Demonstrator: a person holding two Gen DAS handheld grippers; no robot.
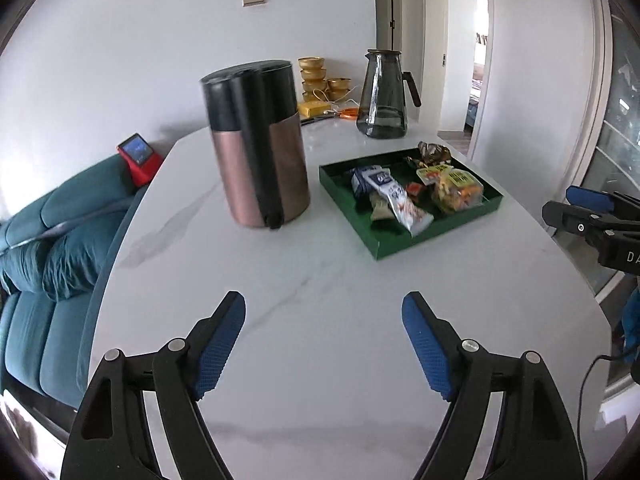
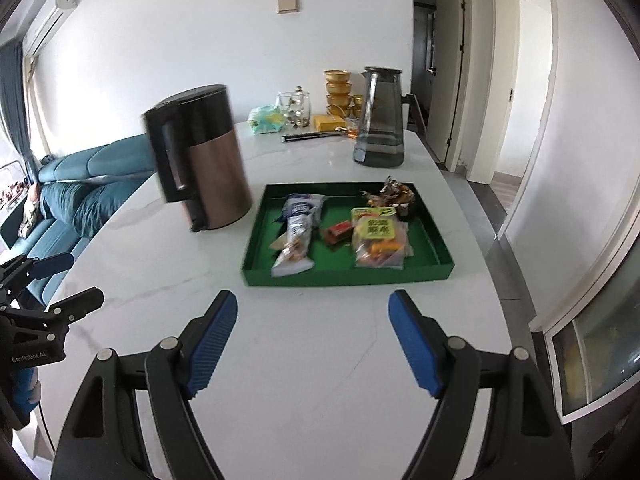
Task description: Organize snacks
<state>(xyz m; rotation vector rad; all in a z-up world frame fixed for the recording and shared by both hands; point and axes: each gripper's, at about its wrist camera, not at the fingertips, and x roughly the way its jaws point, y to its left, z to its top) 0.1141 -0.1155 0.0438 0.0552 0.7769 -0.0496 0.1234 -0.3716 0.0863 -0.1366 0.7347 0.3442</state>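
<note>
A green tray point(image 2: 344, 274) point(image 1: 394, 246) sits on the white marble table. It holds several snacks: a white-and-blue packet point(image 2: 296, 236) point(image 1: 394, 196), a small red sweet point(image 2: 338, 230) point(image 1: 415, 190), a clear bag with orange and yellow pieces point(image 2: 380, 240) point(image 1: 456, 188), and a brown-gold wrapped item point(image 2: 394, 194) point(image 1: 434, 152). My left gripper point(image 1: 323, 320) is open and empty over bare table, short of the tray. My right gripper point(image 2: 311, 316) is open and empty, just in front of the tray's near edge.
A copper-and-black kettle point(image 1: 260, 144) point(image 2: 200, 160) stands left of the tray. A grey glass pitcher point(image 2: 380, 120) point(image 1: 384, 92) stands behind it. Gold bowls point(image 2: 338, 90), a glass jar point(image 2: 294, 108) and small items line the far edge. A teal sofa point(image 1: 48, 240) lies left.
</note>
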